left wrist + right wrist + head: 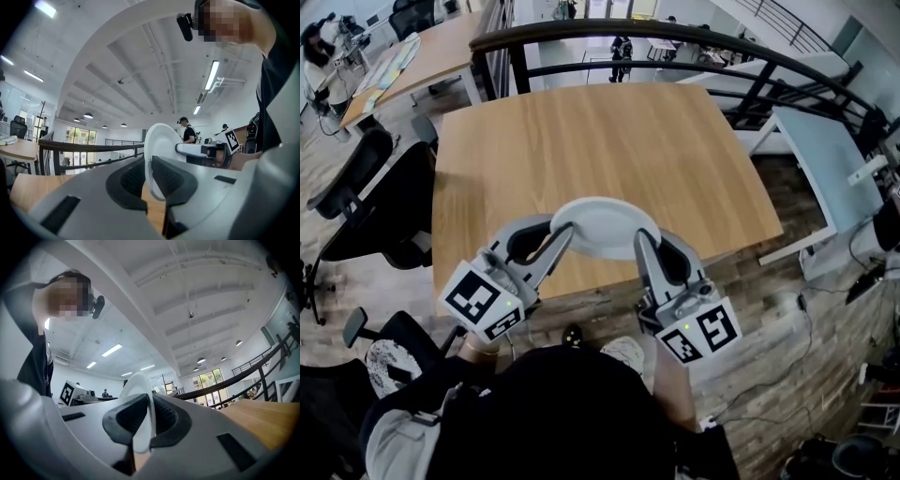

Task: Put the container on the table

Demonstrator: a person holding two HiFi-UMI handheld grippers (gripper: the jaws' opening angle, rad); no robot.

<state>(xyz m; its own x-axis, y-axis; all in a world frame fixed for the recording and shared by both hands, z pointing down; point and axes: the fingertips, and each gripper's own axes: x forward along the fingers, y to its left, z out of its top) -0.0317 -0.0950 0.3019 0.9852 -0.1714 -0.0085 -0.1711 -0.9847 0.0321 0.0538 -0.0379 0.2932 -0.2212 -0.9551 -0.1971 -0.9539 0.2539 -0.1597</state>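
Observation:
A shallow white container, round like a plate, hangs level over the near edge of the wooden table. My left gripper is shut on its left rim and my right gripper is shut on its right rim. In the left gripper view the white container stands edge-on between the dark pads, with the right gripper's marker cube behind it. The right gripper view shows the container's rim pinched between its pads. Whether the container touches the tabletop I cannot tell.
Black office chairs stand to the table's left. A dark curved railing runs behind the table. A pale desk stands at the right, with cables on the floor near it. The person's body fills the bottom of the head view.

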